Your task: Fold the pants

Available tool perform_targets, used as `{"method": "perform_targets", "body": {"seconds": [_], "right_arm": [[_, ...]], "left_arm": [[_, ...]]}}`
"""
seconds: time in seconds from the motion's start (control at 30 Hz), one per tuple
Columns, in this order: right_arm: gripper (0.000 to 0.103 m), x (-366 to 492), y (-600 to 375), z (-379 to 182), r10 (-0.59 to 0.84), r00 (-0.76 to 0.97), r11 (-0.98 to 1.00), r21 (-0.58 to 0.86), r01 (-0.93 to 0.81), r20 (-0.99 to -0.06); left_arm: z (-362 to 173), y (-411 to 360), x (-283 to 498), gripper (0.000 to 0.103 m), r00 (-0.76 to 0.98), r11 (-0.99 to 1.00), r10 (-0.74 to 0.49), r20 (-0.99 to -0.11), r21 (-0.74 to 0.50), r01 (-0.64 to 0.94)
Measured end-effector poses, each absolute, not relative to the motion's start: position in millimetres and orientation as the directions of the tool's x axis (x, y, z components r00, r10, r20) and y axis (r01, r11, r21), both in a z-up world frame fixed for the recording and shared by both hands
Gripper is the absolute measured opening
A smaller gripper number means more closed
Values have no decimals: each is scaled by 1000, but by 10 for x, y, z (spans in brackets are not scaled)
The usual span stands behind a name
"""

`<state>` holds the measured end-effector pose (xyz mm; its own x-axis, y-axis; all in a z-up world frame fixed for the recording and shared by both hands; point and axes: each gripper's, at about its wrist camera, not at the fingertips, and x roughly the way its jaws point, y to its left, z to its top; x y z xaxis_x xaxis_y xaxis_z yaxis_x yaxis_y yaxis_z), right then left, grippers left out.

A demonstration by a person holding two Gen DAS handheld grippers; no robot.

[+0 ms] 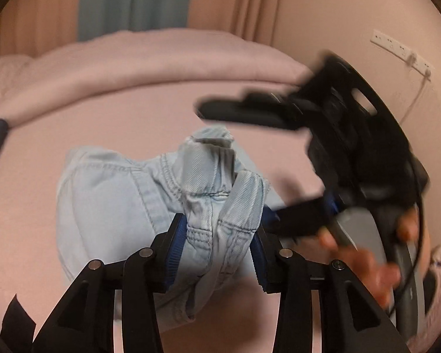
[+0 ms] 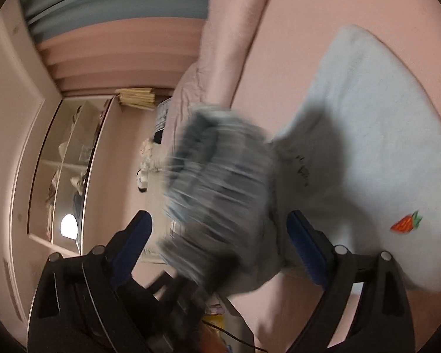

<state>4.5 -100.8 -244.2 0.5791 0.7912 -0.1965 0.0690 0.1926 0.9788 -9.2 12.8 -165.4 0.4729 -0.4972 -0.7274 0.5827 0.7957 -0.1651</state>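
Pants [image 1: 150, 206]: pale denim, bunched waistband clamped between the left claw's [image 1: 217, 253] blue pads, the rest draped ahead on the pink bed [image 1: 132, 123]. Right claw [image 2: 220, 244] spread wide, blurred denim between its fingers, contact unclear. Carrot patch [image 2: 405, 223] to its right.

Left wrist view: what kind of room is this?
Most likely a bedroom. The jeans lie on a pink bed with a rolled duvet at its far side, curtains hang behind it, and the right wrist view shows a glass-fronted cabinet.
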Motion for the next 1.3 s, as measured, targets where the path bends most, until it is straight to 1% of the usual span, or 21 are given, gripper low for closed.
{"method": "perform_targets", "body": {"seconds": [0.07,0.13,0.17,0.2,0.23,0.27,0.3,0.33,0.4,0.47,0.53,0.6,0.63,0.67,0.7,0.73,0.77,0.83,1.0,1.17,1.3], "right_arm": [[94,117,-1029,-2509,797,566,182,977,111,-212],[94,128,-995,-2522,810,535,200,971,134,-241],[94,82,-1006,-2497,815,518,222,965,137,-261],[94,90,-1004,-2474,815,510,240,961,135,-275],[94,96,-980,-2456,814,502,261,956,133,-292],[94,101,-947,-2450,812,492,282,949,142,-315],[94,111,-921,-2446,806,487,300,942,152,-335],[94,110,-891,-2427,797,479,331,929,163,-368],[93,151,-863,-2418,782,471,370,912,178,-409],[84,172,-856,-2435,770,431,427,882,200,-470],[79,162,-878,-2430,763,401,458,862,219,-507],[70,132,-906,-2414,753,383,487,845,222,-534],[61,111,-930,-2418,751,384,493,843,214,-537],[41,85,-947,-2416,748,386,503,840,203,-540],[35,73,-958,-2434,739,391,513,834,201,-549],[33,70,-977,-2457,734,397,515,832,204,-551],[31,74,-990,-2460,720,404,527,824,211,-564],[30,126,-895,-2320,685,423,587,793,162,-594],[27,258,-953,-1805,612,519,674,737,54,-598],[27,267,-1347,-1639,538,572,723,688,66,-620],[27,327,-1571,-1841,499,546,731,665,150,-673]], "left_arm": [[-1654,243,-106,41,460,791,-513,-725,-190,582],[-1598,459,-124,51,436,766,-569,-697,-256,590],[-1552,577,-136,71,421,743,-611,-670,-303,597],[-1525,605,-178,96,425,734,-627,-653,-313,603],[-1478,658,-213,102,464,741,-628,-624,-296,603],[-1446,654,-259,102,503,760,-607,-615,-264,594],[-1430,626,-246,102,517,777,-582,-628,-241,582],[-1421,644,-212,102,507,779,-585,-633,-265,568],[-1381,786,-157,102,501,768,-625,-598,-355,533],[-1378,949,-68,102,528,781,-618,-583,-380,495],[-1409,1141,-9,102,554,804,-593,-584,-397,442],[-1521,1349,45,102,561,822,-569,-602,-425,378],[-1588,1439,77,102,559,830,-557,-614,-442,342],[-1654,1489,104,102,557,833,-550,-622,-456,313],[-1691,1551,135,102,554,833,-546,-628,-476,283],[-1725,1622,159,102,551,830,-547,-630,-496,256],[-1738,1669,167,102,550,827,-547,-631,-508,240],[-1753,1716,184,102,534,821,-552,-641,-529,214],[-1754,1708,332,102,493,797,-580,-648,-578,178],[-1859,1533,471,102,452,789,-597,-663,-587,182],[-1938,1426,560,102,428,794,-597,-678,-576,194]]}}
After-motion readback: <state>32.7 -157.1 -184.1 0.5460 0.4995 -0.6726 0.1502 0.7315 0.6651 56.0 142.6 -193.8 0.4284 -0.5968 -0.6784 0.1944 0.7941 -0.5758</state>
